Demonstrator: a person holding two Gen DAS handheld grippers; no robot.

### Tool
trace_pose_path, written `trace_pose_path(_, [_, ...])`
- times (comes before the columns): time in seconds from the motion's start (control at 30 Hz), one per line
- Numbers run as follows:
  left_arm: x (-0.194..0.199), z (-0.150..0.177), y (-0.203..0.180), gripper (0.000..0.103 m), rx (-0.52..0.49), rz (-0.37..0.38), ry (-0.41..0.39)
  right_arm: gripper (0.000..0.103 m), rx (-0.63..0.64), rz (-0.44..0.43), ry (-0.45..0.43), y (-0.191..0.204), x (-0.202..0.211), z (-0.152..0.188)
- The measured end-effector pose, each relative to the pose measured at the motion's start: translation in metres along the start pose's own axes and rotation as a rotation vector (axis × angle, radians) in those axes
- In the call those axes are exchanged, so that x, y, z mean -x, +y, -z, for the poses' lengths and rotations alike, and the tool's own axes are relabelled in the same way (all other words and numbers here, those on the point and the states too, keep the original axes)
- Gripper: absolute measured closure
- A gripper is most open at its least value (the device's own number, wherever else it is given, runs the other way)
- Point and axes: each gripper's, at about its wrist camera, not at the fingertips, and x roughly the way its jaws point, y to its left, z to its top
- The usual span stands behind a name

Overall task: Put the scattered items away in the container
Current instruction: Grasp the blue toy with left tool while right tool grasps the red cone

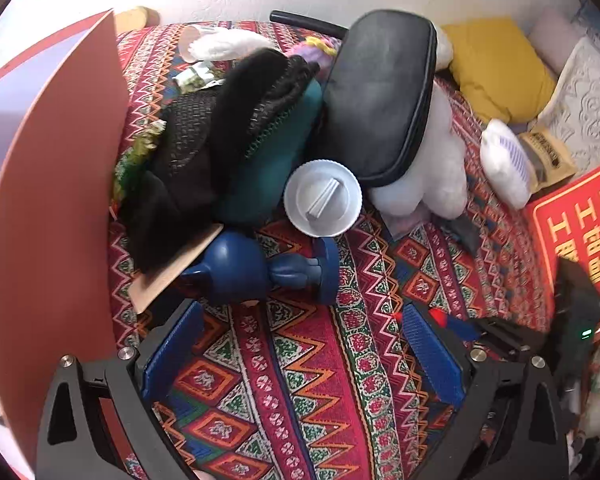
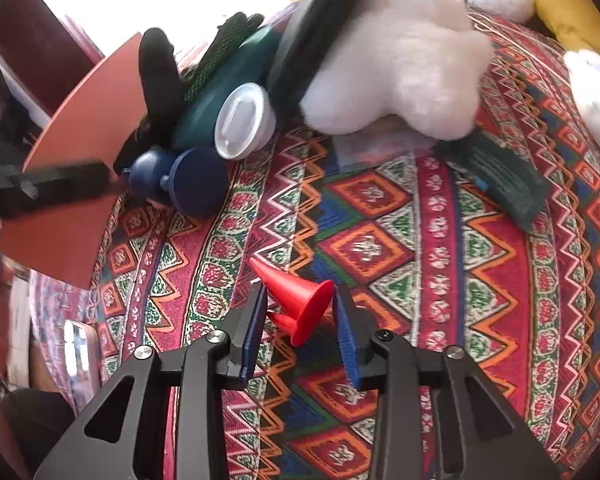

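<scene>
Where cloth lies bare, two red cones [image 2: 296,300].

Patterned cloth [image 1: 300,380] spread over a bed-like surface, strewn with household items.
Woven in red, green, orange and blue zigzags and diamonds. Lying directly on it: blue figurine [image 1: 260,266] on its side, white lid [image 1: 322,198] just beyond, white plush toy [image 1: 428,176] with a black pouch [image 1: 380,92] leaning on it, dark clothing [image 1: 204,152] heaped beside a terracotta flap [image 1: 56,208], red cone [image 2: 300,296] on its side, dark green comb-like piece [image 2: 500,180], yellow cushion [image 1: 496,64] at the far edge.
</scene>
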Motion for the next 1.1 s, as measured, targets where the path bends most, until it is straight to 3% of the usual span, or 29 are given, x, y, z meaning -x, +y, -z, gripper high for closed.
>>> trace_pose_path(0.13, [-0.004, 0.004, -0.027, 0.003, -0.126, -0.081, -0.050, 0.071, -0.091, -0.038, -0.006, -0.024, 0.009, 0.003])
trace_pose_path(0.2, [-0.008, 0.009, -0.044, 0.010, -0.240, -0.139, -0.083, 0.071, -0.125, -0.046, 0.001, -0.034, 0.011, 0.005])
trace_pose_path(0.3, [-0.026, 0.018, -0.060, 0.018, -0.435, -0.245, -0.056, 0.070, -0.156, -0.063, -0.001, -0.045, 0.015, 0.008])
trace_pose_path(0.37, [-0.034, 0.022, -0.056, 0.018, -0.515, -0.316, -0.034, 0.070, -0.174, -0.071, -0.003, -0.051, 0.019, 0.010])
trace_pose_path(0.47, [-0.032, 0.013, -0.039, 0.019, -0.537, -0.358, -0.023, 0.070, -0.182, -0.081, -0.002, -0.055, 0.022, 0.015])
trace_pose_path(0.57, [-0.040, -0.002, -0.026, 0.043, -0.490, -0.389, -0.006, 0.070, -0.186, -0.093, 0.003, -0.055, 0.023, 0.014])
trace_pose_path(0.63, [-0.054, -0.001, -0.032, 0.045, -0.523, -0.414, 0.008, 0.070, -0.181, -0.106, 0.004, -0.052, 0.020, 0.003])
trace_pose_path(0.73, [-0.082, 0.011, -0.045, 0.043, -0.655, -0.519, 0.027, 0.070, -0.162, -0.119, 0.008, -0.052, 0.020, 0.003])
trace_pose_path(0.97, [-0.077, -0.002, -0.045, 0.049, -0.578, -0.416, -0.024, 0.070, -0.161, -0.125, 0.001, -0.057, 0.027, 0.006])
trace_pose_path(1.1, [-0.058, -0.005, -0.034, 0.049, -0.444, -0.256, 0.002, 0.070, -0.159, -0.126, -0.012, -0.060, 0.037, 0.009])
